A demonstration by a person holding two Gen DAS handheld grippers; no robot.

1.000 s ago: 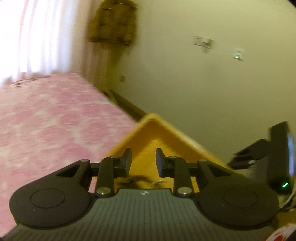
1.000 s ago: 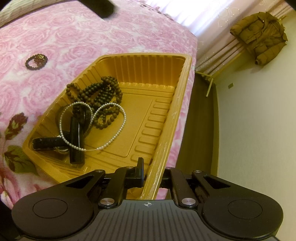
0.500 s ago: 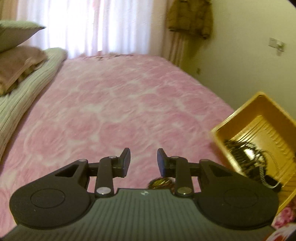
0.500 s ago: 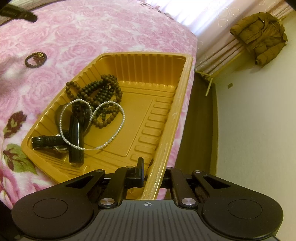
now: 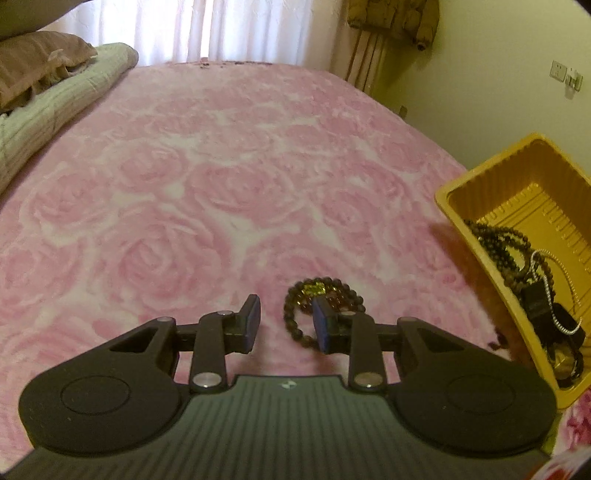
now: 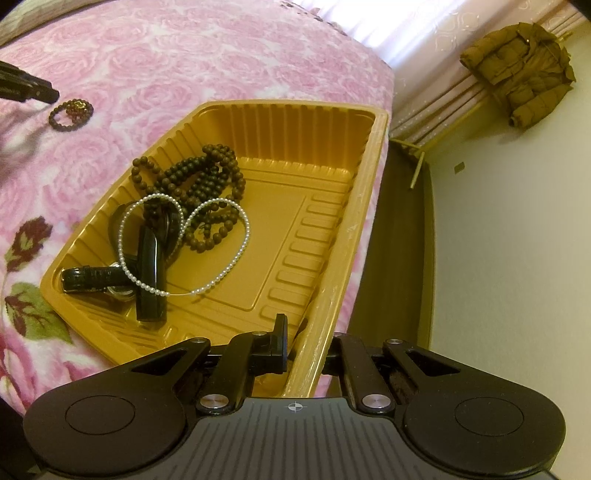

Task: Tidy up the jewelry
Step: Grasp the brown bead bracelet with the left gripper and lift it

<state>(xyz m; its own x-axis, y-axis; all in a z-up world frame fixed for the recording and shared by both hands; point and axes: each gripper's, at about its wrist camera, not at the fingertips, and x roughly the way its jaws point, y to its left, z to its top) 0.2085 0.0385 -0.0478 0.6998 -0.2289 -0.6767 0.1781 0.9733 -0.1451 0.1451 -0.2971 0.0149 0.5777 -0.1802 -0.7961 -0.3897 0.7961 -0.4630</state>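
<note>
A dark round-beaded bracelet [image 5: 320, 308] lies on the pink rose-patterned blanket [image 5: 221, 177], just left of the yellow ribbed plastic tray [image 5: 476, 240].

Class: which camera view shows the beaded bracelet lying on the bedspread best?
The left wrist view: the beaded bracelet lies close ahead, its beads distinct, though one gripper finger hides part. The right wrist view shows the whole bracelet, but small and far off.

A home bedroom: a bed [image 5: 229, 177] spread with a pink rose-patterned blanket, a folded quilt [image 5: 55, 103] and a pillow [image 5: 37, 62] at its far left corner, sheer curtains [image 5: 240, 29] over a bright window, a padded jacket [image 6: 517, 74] hung by the wall.
</note>
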